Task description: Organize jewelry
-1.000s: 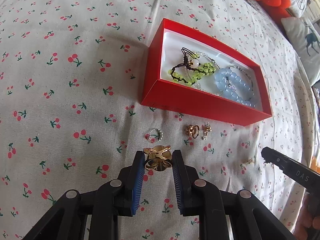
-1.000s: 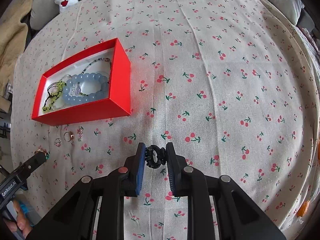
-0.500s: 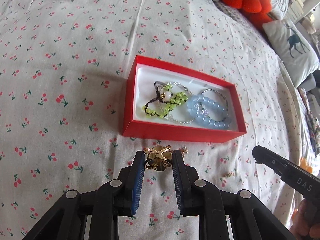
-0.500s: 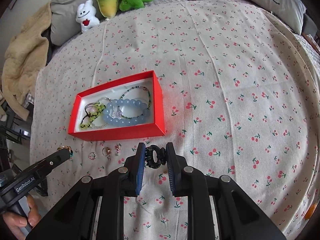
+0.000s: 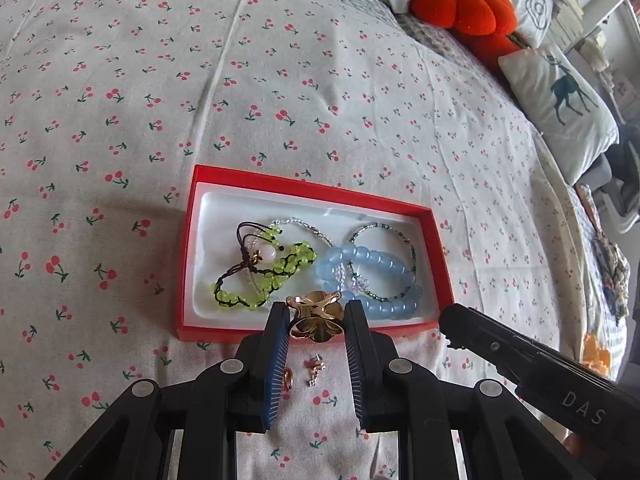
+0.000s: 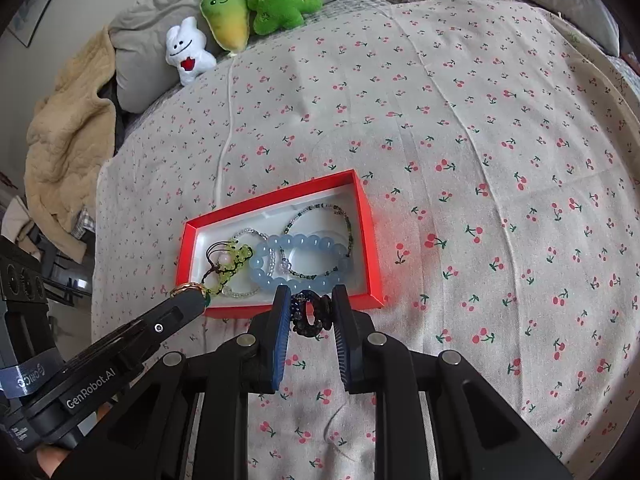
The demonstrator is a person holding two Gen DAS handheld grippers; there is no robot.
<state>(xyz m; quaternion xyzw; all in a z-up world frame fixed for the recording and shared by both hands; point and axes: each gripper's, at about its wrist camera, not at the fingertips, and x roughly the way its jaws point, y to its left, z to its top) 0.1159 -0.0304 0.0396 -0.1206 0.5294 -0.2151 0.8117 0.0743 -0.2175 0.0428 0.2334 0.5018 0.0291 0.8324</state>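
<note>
A red box (image 5: 192, 240) (image 6: 370, 248) with a white lining lies on the cherry-print bedspread. It holds a green bead bracelet (image 5: 276, 276) (image 6: 230, 268), a blue bead bracelet (image 5: 372, 268) (image 6: 296, 248) and thin bead strands. My left gripper (image 5: 316, 316) is shut on a gold flower ring (image 5: 318, 314), held over the box's near wall. My right gripper (image 6: 308, 312) is shut on a dark beaded ring (image 6: 310, 314), held over the box's near wall by its right end. The left gripper's tip (image 6: 188, 300) shows in the right wrist view.
Small earrings (image 5: 314, 368) and a ring (image 5: 288, 378) lie on the bedspread under the left gripper. Plush toys (image 6: 240, 12), a red plush (image 5: 468, 12) and pillows (image 5: 560, 108) line the far edge of the bed. A beige blanket (image 6: 68, 140) lies at the left.
Both grippers have risen and moved forward from the bedspread to the box's near wall, each carrying its ring. The box now lies just ahead of both.
</note>
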